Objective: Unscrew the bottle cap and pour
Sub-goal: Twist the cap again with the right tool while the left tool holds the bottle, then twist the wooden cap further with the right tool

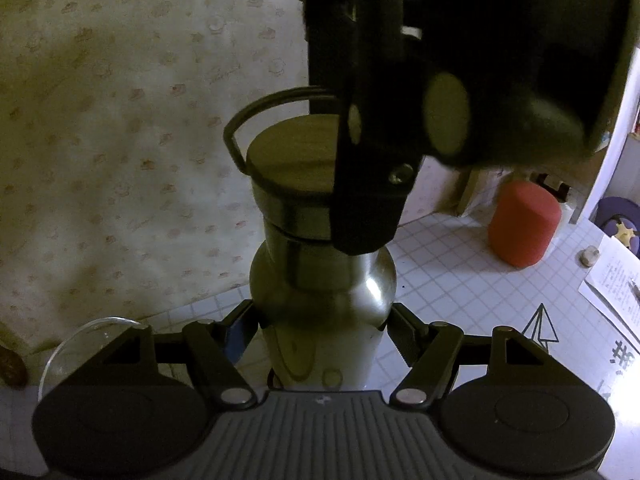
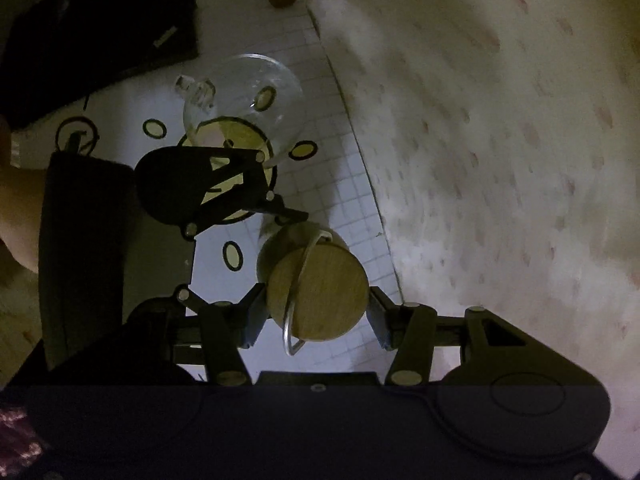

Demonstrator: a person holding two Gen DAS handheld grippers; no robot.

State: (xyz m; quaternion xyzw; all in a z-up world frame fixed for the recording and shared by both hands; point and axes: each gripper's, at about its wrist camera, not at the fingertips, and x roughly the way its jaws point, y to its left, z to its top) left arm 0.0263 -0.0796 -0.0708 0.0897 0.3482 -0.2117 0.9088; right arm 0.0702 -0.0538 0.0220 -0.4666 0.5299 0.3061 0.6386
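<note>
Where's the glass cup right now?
In the right wrist view the glass cup stands on the white gridded mat, beyond the steel bottle and behind the left gripper.

one steel bottle [image 1: 320,304], one wooden cap [image 2: 318,294] with one wire loop [image 2: 298,300]. one clear glass vessel [image 2: 244,92]. two tools: left tool [image 1: 320,326], right tool [image 2: 316,314]. one red cylinder [image 1: 523,224].
</note>
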